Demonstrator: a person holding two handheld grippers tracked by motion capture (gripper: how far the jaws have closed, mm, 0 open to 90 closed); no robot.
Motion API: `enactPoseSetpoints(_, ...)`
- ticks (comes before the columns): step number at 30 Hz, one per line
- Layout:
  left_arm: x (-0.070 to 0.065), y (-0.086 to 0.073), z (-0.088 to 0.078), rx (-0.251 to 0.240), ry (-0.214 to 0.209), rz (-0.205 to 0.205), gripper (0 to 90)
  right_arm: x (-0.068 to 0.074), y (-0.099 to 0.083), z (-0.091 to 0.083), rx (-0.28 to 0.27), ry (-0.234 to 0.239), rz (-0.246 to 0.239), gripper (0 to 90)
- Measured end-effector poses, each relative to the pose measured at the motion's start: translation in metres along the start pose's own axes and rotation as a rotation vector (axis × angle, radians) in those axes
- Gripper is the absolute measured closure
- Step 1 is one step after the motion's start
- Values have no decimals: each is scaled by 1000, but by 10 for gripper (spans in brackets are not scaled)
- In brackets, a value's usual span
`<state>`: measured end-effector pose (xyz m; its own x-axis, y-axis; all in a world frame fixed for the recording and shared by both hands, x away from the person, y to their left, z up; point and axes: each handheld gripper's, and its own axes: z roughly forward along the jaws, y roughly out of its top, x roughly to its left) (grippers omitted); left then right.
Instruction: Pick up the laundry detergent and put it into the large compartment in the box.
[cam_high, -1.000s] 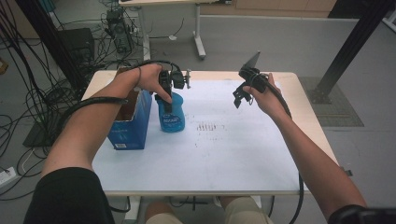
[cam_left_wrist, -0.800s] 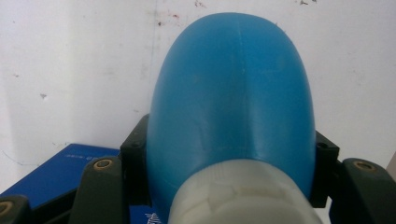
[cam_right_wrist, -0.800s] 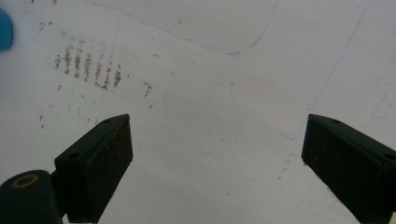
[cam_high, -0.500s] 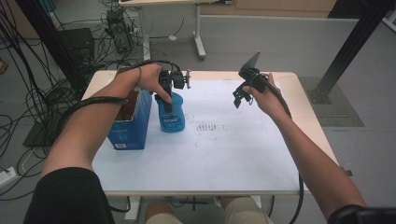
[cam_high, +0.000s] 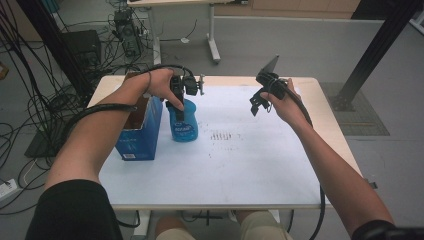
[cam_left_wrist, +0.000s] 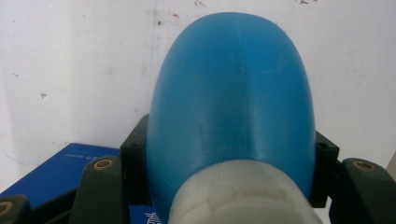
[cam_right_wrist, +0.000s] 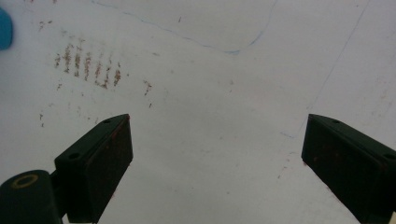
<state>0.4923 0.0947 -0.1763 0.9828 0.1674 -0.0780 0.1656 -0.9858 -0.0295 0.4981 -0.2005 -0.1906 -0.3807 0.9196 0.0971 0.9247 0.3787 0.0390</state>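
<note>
White tabletop (cam_high: 260, 165) | left gripper (cam_high: 176, 102) clamped on blue bottle (cam_high: 184, 125), upright just beside blue box (cam_high: 142, 132) | right gripper (cam_high: 260, 102) jaws wide apart, nothing between, hovering over bare table far right

- Nothing shows a change between the earlier pictures and now: the left tool (cam_high: 179, 107), the blue bottle (cam_high: 183, 125) it clamps, and the right tool (cam_high: 260, 102) sit at the same spots over the table (cam_high: 260, 165).
- The blue box (cam_high: 142, 132) beside the bottle shows no shift either.
</note>
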Motion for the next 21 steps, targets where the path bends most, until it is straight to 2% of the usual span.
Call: enactPoseSetpoints(21,1,0,0,-1,-1,0,379,2,3,2,10,-1,1,89)
